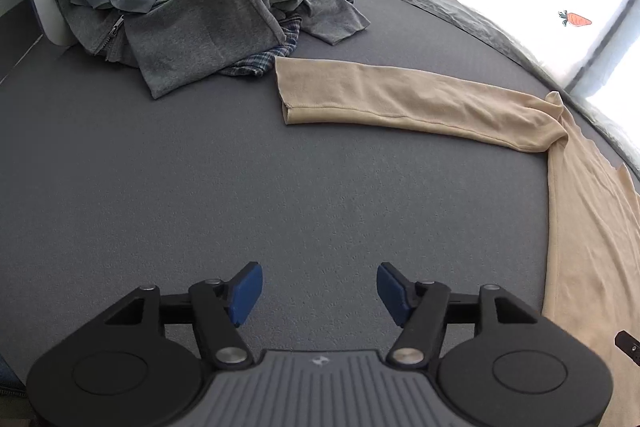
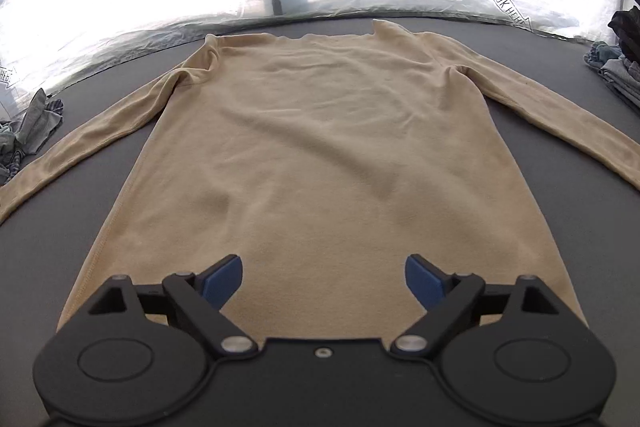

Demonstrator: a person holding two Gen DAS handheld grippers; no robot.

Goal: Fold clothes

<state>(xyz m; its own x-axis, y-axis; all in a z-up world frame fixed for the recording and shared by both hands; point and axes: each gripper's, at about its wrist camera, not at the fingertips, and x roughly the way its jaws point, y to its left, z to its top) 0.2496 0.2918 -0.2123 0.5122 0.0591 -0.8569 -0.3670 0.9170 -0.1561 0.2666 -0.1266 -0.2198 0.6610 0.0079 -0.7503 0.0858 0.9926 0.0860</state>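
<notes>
A tan long-sleeved shirt [image 2: 320, 147] lies flat on the grey desk [image 1: 160, 187], sleeve ends cut off; left tool [image 1: 320, 291] and right tool [image 2: 324, 277] both gape, holding nothing.

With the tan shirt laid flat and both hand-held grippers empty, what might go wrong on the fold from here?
1. The left sleeve's cuff lies close to the pile of grey clothes; a grab there may snag the plaid fabric.
2. The tan shirt has wrinkles across its body, which folding could crease in.
3. The right hand-held gripper hovers open mid-hem, so a pinch there might bunch the cloth.
</notes>
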